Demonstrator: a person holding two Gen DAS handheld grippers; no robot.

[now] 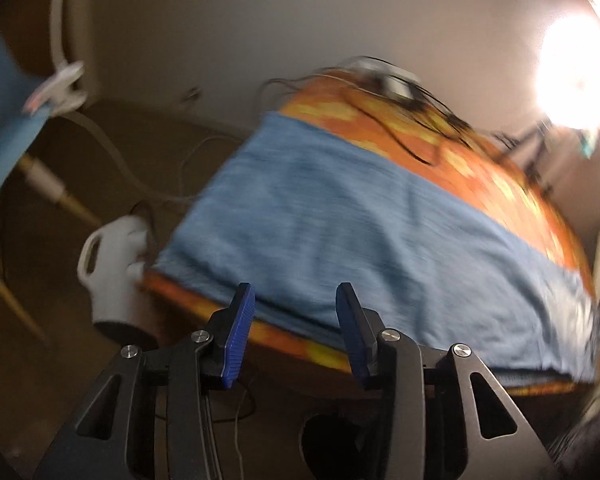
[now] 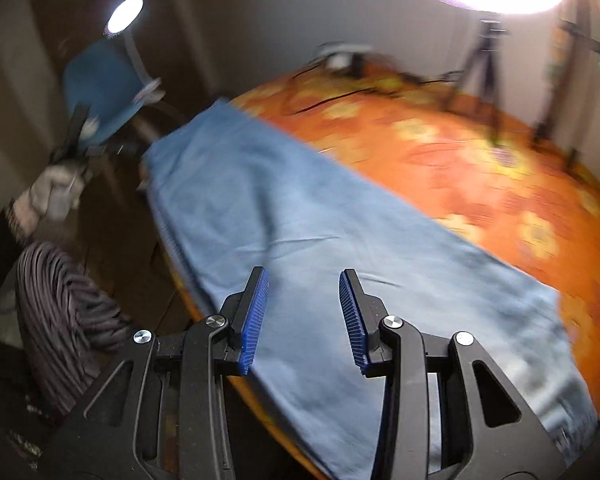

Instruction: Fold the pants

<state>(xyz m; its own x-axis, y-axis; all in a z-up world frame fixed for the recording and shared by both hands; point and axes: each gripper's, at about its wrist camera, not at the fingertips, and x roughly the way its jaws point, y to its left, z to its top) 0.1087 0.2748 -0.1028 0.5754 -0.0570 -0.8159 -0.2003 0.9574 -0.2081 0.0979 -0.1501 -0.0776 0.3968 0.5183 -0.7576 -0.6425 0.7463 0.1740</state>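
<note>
- The left gripper (image 1: 296,332) stood with its blue-padded jaws spread apart, holding nothing.
- The right gripper (image 2: 304,320) was likewise spread and empty-jawed.

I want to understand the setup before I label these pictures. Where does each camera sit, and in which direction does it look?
Left wrist: sits on the left gripper, off the table's near edge, facing across the blue pants; only its open fingers show.
Right wrist: sits on the right gripper, above the pants, looking along them; its open fingers and a striped sleeve show.
Shared: the pants, the orange tablecloth.
</note>
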